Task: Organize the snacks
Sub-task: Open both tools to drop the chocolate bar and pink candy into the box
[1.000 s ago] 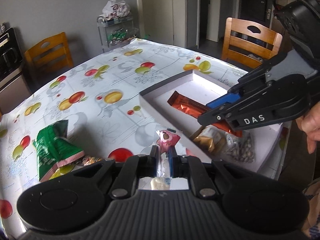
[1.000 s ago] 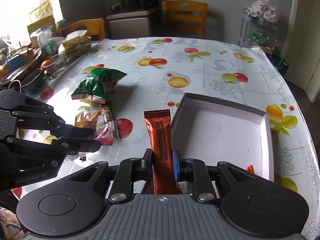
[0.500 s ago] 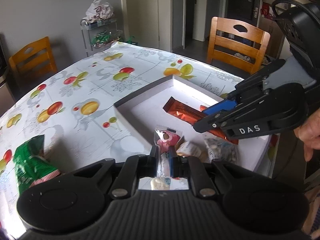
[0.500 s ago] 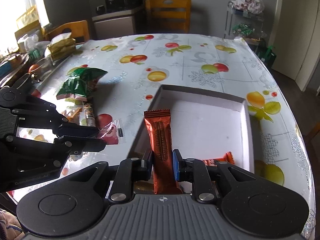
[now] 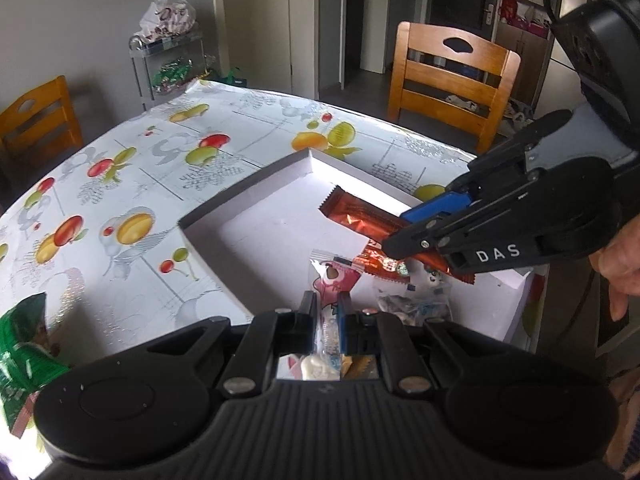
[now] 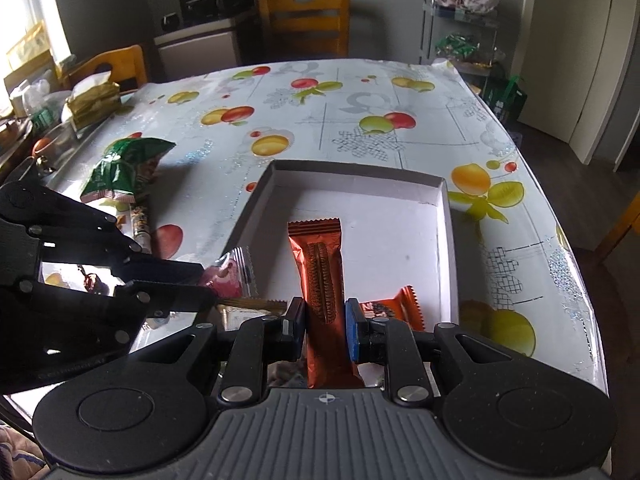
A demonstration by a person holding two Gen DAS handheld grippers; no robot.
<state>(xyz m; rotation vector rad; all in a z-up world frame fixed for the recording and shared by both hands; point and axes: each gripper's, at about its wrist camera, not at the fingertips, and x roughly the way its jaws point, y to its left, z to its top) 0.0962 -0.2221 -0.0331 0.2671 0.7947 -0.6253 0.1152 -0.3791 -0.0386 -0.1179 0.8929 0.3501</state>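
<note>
Two light, crinkly packets hang over the white box (image 6: 448,240) on the surface (image 6: 320,120): our right claw (image 6: 326,318) pinches the slippery brown biscuit bar (image 6: 320,264) low, our left claw (image 5: 325,306) clamps the soft pink candy packet (image 5: 334,280) near its end.

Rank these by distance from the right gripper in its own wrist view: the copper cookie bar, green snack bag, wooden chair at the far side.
1. copper cookie bar: clamped in the right gripper, over the box.
2. green snack bag: on the table, left.
3. wooden chair: beyond the table's far edge.
</note>
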